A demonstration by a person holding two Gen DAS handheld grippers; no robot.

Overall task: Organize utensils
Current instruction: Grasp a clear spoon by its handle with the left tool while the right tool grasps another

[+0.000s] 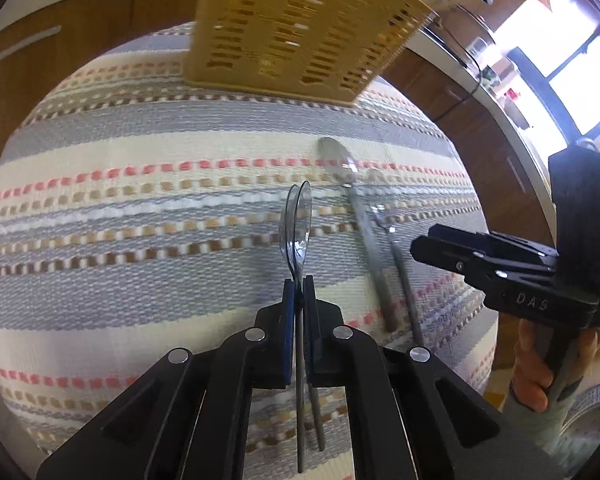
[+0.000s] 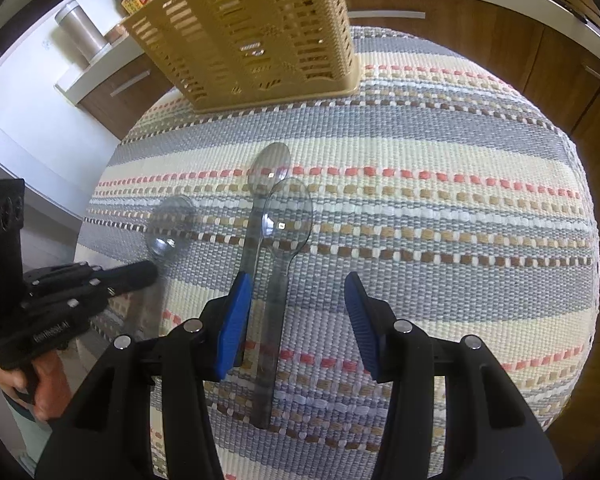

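Left gripper (image 1: pixel 299 280) clamped on a clear spoon (image 1: pixel 297 220); right gripper (image 2: pixel 296 316) half open over two more.

Nearest in the left wrist view, the handle of the held spoon is pinched edge-on between the blue pads (image 1: pixel 288 320), its long axis running straight ahead along the fingers, bowl forward and pointed at the basket (image 1: pixel 300 28) at the far edge of the striped mat (image 1: pixel 140 200). In the right wrist view, two clear spoons (image 2: pixel 274 248) lie side by side on the mat, handles toward the camera, bowls toward the basket; they sit between the right gripper's spread jaws, close to its left pad (image 2: pixel 232 320) and not gripped. The basket is judged slightly nearer the left hand's line, so the held spoon seems due there first.
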